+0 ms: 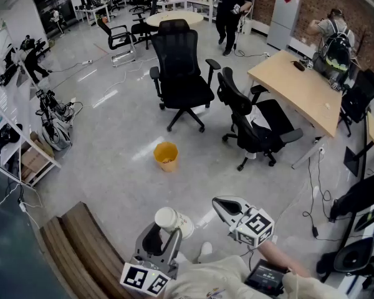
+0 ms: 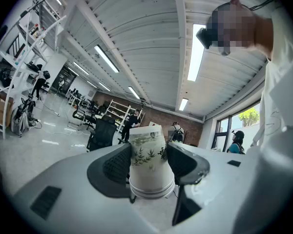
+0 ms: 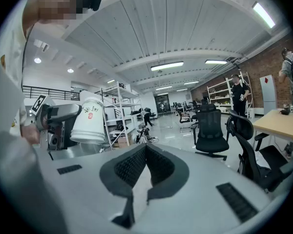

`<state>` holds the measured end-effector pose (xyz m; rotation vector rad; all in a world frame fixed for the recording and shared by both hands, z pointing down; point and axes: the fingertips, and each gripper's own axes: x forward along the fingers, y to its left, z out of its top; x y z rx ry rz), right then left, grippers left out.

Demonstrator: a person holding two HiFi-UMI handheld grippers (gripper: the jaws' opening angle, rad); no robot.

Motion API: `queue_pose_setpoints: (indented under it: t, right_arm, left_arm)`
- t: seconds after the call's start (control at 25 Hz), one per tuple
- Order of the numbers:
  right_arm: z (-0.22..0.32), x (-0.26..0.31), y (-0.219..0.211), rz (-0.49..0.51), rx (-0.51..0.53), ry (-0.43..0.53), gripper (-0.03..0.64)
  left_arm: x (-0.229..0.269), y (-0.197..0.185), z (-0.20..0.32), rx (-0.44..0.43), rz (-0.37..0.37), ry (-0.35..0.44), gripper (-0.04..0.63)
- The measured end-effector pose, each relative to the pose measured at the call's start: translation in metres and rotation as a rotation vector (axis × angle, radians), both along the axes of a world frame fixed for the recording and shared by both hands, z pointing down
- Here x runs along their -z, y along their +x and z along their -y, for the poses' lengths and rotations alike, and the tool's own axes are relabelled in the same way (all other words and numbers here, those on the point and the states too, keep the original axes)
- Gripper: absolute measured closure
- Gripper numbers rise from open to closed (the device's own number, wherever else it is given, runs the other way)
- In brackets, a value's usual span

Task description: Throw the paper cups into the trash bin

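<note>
My left gripper [image 1: 165, 232] is shut on a white paper cup [image 1: 174, 221] and holds it low in the head view. In the left gripper view the cup [image 2: 147, 167], printed with green leaves, stands upside down, its base away from the camera. Both dark pads [image 2: 118, 165] press its sides. My right gripper [image 1: 219, 204] hangs just right of the cup, and its jaws meet with nothing between them [image 3: 145, 149]. The right gripper view shows the held cup [image 3: 90, 122] at its left. A yellow trash bin [image 1: 166, 156] stands on the floor ahead of both grippers, with something inside it.
Two black office chairs [image 1: 182, 73] [image 1: 254, 126] stand beyond the bin. A wooden desk [image 1: 302, 89] is at the right and a wooden bench [image 1: 75, 248] at the lower left. Shelving with bags [image 1: 25, 142] lines the left side. People stand in the background [image 1: 229, 8].
</note>
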<state>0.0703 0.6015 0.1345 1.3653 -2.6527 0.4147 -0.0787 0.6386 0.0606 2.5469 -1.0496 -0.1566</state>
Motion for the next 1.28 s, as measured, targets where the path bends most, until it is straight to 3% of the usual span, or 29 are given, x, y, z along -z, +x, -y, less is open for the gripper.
queue_pose_setpoints:
  t: [0.8,1.28]
  right_arm:
    - [0.015,-0.003,0.063,-0.005,-0.038,0.003,0.610]
    - [0.028,-0.027,0.098,0.033,0.009,-0.048,0.611]
  left_arm:
    - [-0.013,0.041,0.019,0.015,0.045,-0.011,0.351]
    - [-0.035,0.073,0.027,0.060,-0.012,-0.082,0.351]
